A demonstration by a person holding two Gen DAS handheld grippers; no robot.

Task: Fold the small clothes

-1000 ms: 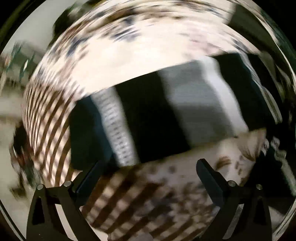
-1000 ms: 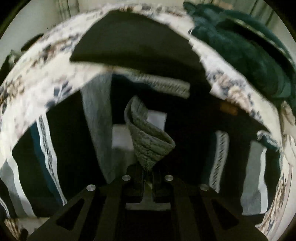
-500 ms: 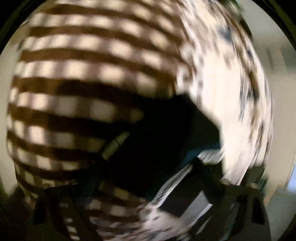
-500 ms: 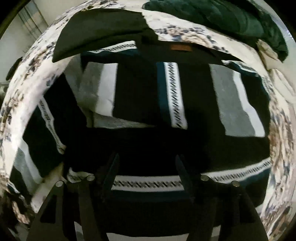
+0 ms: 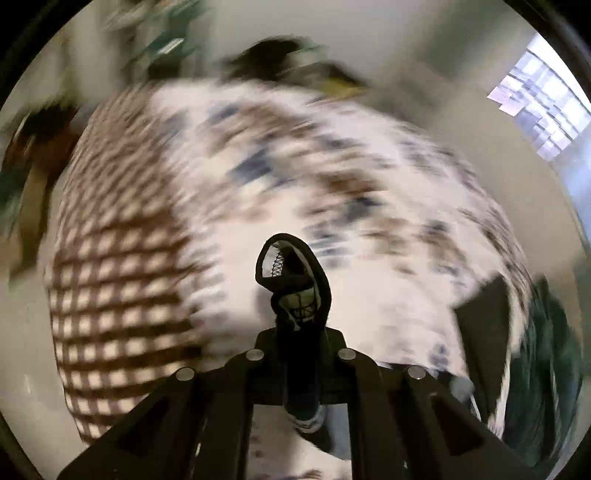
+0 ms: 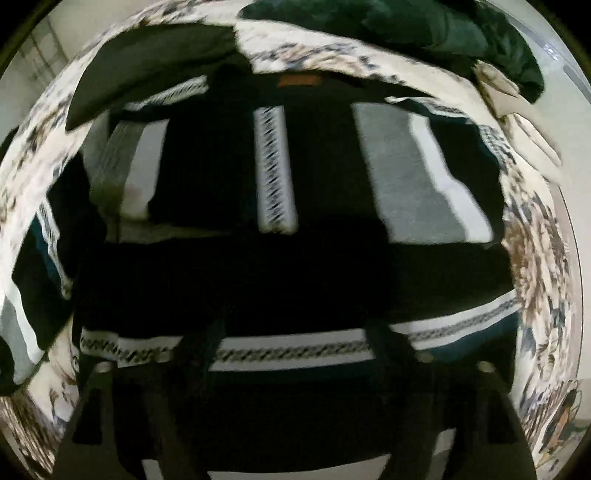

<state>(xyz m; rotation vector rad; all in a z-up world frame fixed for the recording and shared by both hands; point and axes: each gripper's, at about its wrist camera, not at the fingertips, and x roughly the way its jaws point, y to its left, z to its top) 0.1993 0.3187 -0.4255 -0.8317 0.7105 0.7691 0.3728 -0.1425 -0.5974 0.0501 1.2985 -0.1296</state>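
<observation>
Your left claw [image 5: 299,325] is clamped shut on a fold of the striped sweater [image 5: 295,273]. The pinched cloth stands up in a small loop just ahead of its tips, black outside with a white zigzag band showing inside the loop. More of the same garment hangs down between the claw's fingers, toward the bottom of the left wrist view. Behind the loop lies the floral bedspread [image 5: 369,206], white with blue and brown blotches and badly blurred. Left of the claw a brown-and-cream checked cloth [image 5: 122,295] covers that side of the bed. Far to the right of the claw a window [image 5: 543,107] shows bright.

Your right claw [image 6: 291,343] is opening, its fingers dark and wide apart. Nothing is caught between them. A white band of the striped sweater [image 6: 277,177] with a black zigzag runs across just beneath the tips. The rest of the garment spreads flat on the bed ahead of the claw, black with grey, white and teal stripes. Beyond it, at the far edge, a dark green blanket [image 6: 443,33] lies bunched. A black garment [image 6: 147,66] lies ahead and to the left.
</observation>
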